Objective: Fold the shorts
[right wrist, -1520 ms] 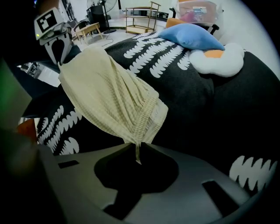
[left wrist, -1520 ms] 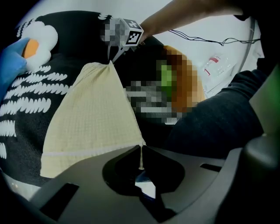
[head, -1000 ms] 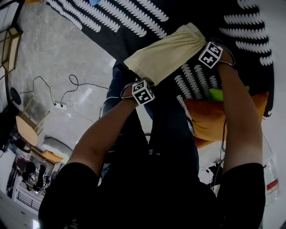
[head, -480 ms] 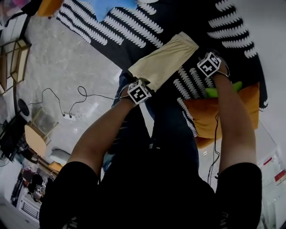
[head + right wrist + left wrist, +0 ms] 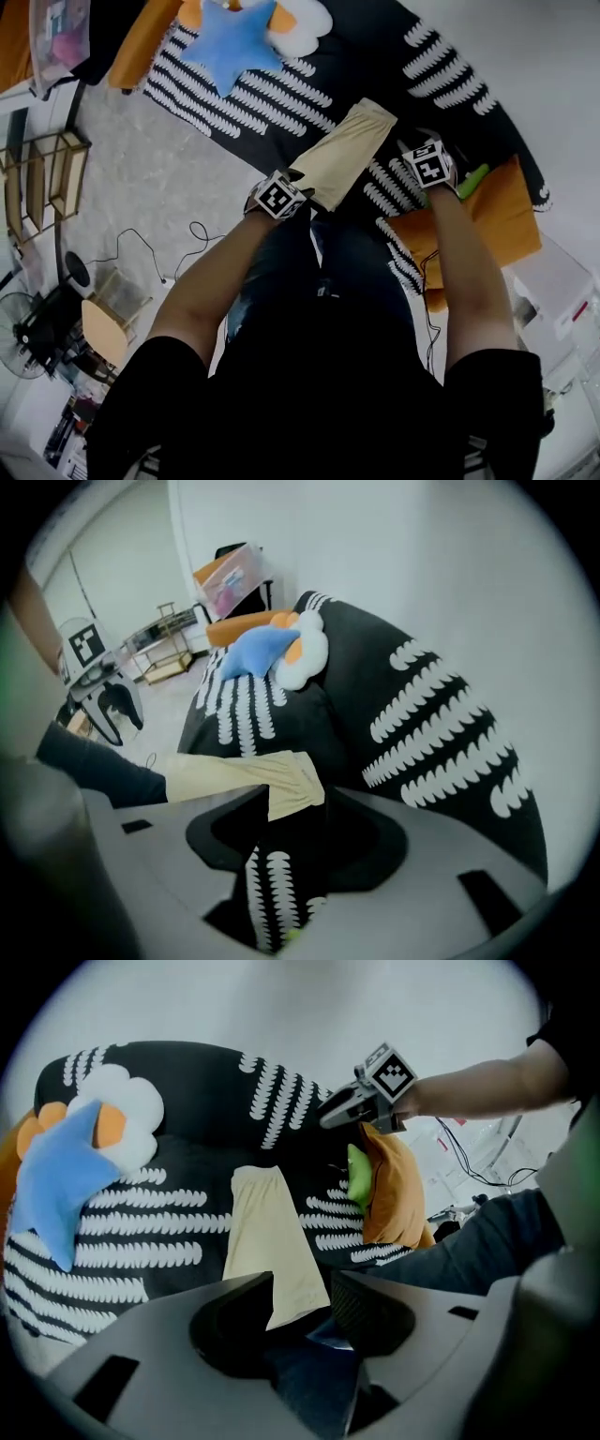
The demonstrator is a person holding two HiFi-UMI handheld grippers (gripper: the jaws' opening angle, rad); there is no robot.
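head view
- shorts: I see pale yellow shorts [image 5: 344,150] lying flat as one long strip on the black sofa [image 5: 281,103] with white marks. They run from the sofa's near edge toward its back.
- left gripper: my left gripper [image 5: 298,178] sits at the near end of the strip, right at its edge.
- right gripper: my right gripper [image 5: 412,148] is just beside the strip's other long side, nearer the far end.
- around: a blue star cushion [image 5: 230,37] lies further along the sofa, well apart from the shorts. An orange cushion [image 5: 487,220] and a green thing [image 5: 476,176] lie by the right forearm. The person's legs [image 5: 347,262] in jeans are below the shorts. A cable [image 5: 187,234] trails on the grey floor [image 5: 141,159].

left gripper view
- jaws: left gripper [image 5: 302,1302] has its jaws wide apart and nothing is clamped.
- shorts: the near end shows in the gap, with a corner dropping beside the left-hand jaw. I can't tell if it touches the jaw. The rest stretches away over the seat.
- other: the right gripper is held up across from me, above the green thing and the orange cushion. The star cushion is at far left.

right gripper view
- jaws: right gripper [image 5: 295,832] has its jaws apart and holds nothing. Patterned sofa fabric fills the gap.
- shorts: one end lies just beyond the jaw tips, and the strip runs off to the left toward the legs.
- other: the left gripper is at the far left edge. The star cushion and a white cushion [image 5: 307,658] rest on the sofa's far part.
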